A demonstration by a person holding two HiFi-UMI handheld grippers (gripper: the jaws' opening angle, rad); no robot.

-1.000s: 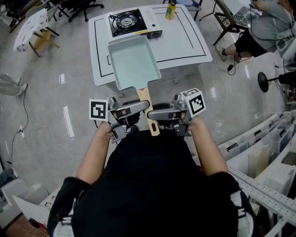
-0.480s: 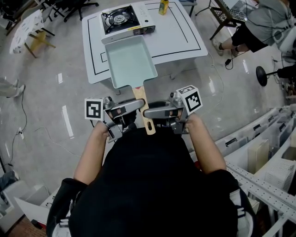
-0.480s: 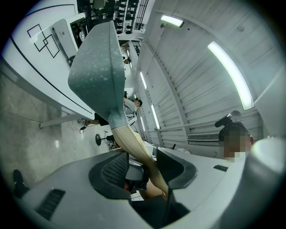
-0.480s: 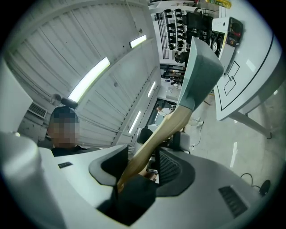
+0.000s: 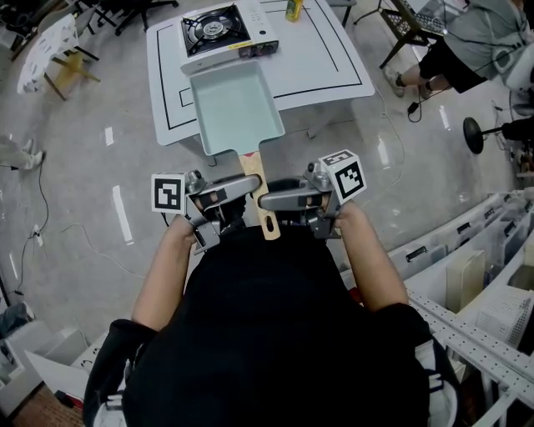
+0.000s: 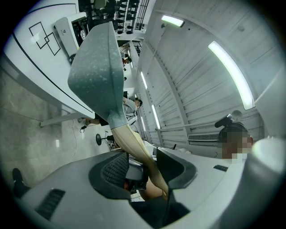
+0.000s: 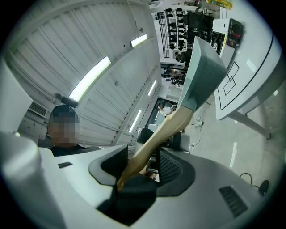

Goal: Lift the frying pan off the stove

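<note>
My left claw is clamped on the wooden handle from one side and my right claw from the other, both narrowed hard onto the wood. I judge one grip would let the long frying pan tip. The pan hangs just ahead of both claws over the worktop's near edge, clear of the stove farther ahead.

White table, yellow bottle, seated person, metal shelving

The frying pan looks matt, speckled grey-green, its handle pale smooth wood.
</note>
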